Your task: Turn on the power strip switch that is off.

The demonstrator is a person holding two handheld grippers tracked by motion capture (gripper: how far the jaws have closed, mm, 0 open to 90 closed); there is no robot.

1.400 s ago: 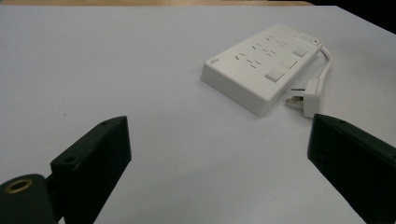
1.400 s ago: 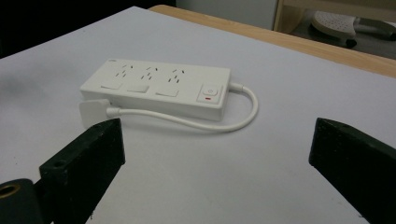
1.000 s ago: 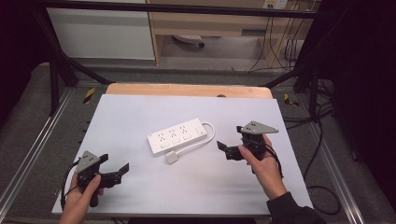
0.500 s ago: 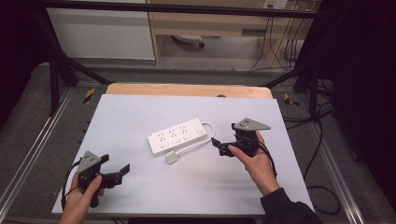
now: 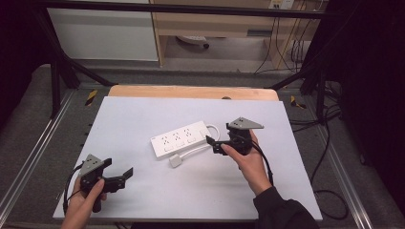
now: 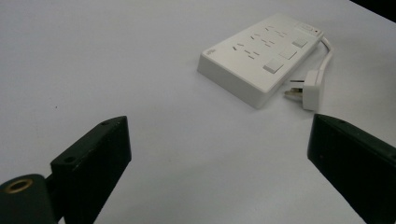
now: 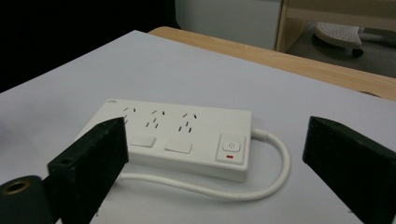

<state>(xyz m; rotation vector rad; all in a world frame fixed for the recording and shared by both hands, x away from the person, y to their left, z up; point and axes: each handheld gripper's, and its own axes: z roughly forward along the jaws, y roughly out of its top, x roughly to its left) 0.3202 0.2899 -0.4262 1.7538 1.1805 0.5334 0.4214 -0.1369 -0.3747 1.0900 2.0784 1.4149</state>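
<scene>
A white power strip (image 5: 180, 139) with three socket groups lies flat in the middle of the white table (image 5: 143, 114). Its cable (image 5: 215, 129) loops round the right end, and the plug (image 5: 175, 161) rests in front of it. My right gripper (image 5: 214, 144) hovers close to the strip's right end, its jaws wide and just closing a little, touching nothing. In the right gripper view the strip (image 7: 173, 135) and switch end lie just ahead of the open gripper (image 7: 217, 140). My left gripper (image 5: 118, 168) stands open near the front left, well short of the strip (image 6: 261, 60) and plug (image 6: 312, 88).
A wooden edge (image 5: 191, 91) runs along the table's far side. Metal frame rails (image 5: 43, 143) flank both sides. Loose cables (image 5: 329, 191) lie on the floor at the right. A shelf unit (image 5: 215, 24) stands behind the table.
My right gripper has moved left towards the strip's cable end and slightly lower. The left gripper and the strip have stayed where they were.
</scene>
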